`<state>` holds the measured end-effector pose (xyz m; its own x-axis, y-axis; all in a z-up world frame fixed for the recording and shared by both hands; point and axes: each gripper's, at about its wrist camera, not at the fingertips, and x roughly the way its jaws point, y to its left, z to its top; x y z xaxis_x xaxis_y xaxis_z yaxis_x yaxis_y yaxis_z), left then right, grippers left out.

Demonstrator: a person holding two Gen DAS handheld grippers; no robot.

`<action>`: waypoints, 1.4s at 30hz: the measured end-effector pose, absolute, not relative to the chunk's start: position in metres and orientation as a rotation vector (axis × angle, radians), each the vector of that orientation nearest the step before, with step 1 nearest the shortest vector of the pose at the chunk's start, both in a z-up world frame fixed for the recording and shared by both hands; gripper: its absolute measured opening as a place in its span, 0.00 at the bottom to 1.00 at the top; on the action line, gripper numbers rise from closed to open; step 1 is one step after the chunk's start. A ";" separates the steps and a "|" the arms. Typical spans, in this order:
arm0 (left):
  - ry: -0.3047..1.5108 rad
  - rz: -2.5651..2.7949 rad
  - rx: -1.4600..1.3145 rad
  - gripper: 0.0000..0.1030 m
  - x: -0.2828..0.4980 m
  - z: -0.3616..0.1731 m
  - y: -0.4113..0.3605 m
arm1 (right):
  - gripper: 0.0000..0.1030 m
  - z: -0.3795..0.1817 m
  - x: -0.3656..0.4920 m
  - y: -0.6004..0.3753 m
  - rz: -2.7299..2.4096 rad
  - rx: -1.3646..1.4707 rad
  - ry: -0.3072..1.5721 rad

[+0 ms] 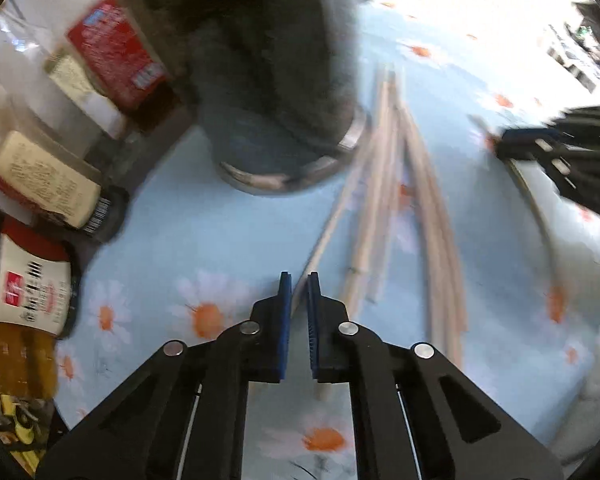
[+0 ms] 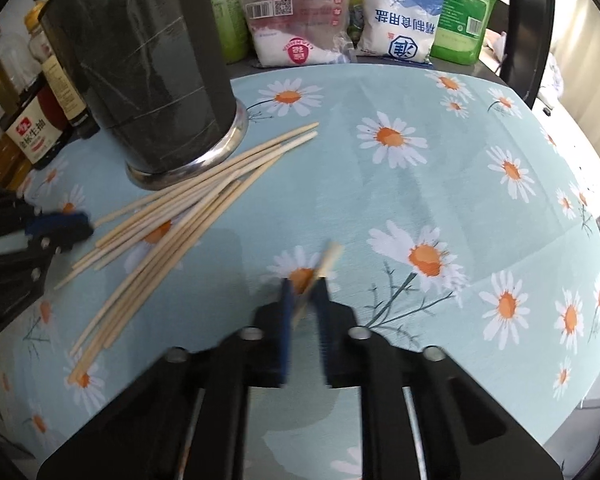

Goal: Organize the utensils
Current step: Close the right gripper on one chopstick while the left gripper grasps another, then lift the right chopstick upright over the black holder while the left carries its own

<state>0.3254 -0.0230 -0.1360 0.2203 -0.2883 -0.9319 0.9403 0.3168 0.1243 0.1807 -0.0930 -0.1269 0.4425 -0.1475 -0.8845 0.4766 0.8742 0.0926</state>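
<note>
Left gripper (image 1: 299, 280) and right gripper (image 2: 304, 284) each clamped on one chopstick (image 1: 328, 232) (image 2: 327, 259), beside the loose chopstick pile (image 2: 172, 224).

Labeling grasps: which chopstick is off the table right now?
The chopstick clamped in the right gripper, sticking up past its fingertips. The other chopsticks lie loose on the daisy tablecloth beside the dark holder.

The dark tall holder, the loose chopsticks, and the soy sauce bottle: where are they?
Dark holder (image 2: 148, 68), right wrist view, on its side wall.
Loose chopsticks (image 2: 188, 208), right wrist view, mid-bundle.
Soy sauce bottle (image 2: 30, 136), right wrist view, on its label.
</note>
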 end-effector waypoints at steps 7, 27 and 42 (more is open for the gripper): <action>1.144 -1.067 0.717 0.05 0.313 -0.140 -0.006 | 0.04 -0.128 0.172 -0.101 -0.266 0.310 0.994; 1.340 -0.719 0.314 0.05 0.204 -0.129 0.088 | 0.04 -0.100 0.164 -0.120 -0.131 0.261 0.945; 1.170 -0.516 0.206 0.05 0.174 -0.042 0.138 | 0.04 -0.022 0.180 -0.132 0.047 0.139 0.778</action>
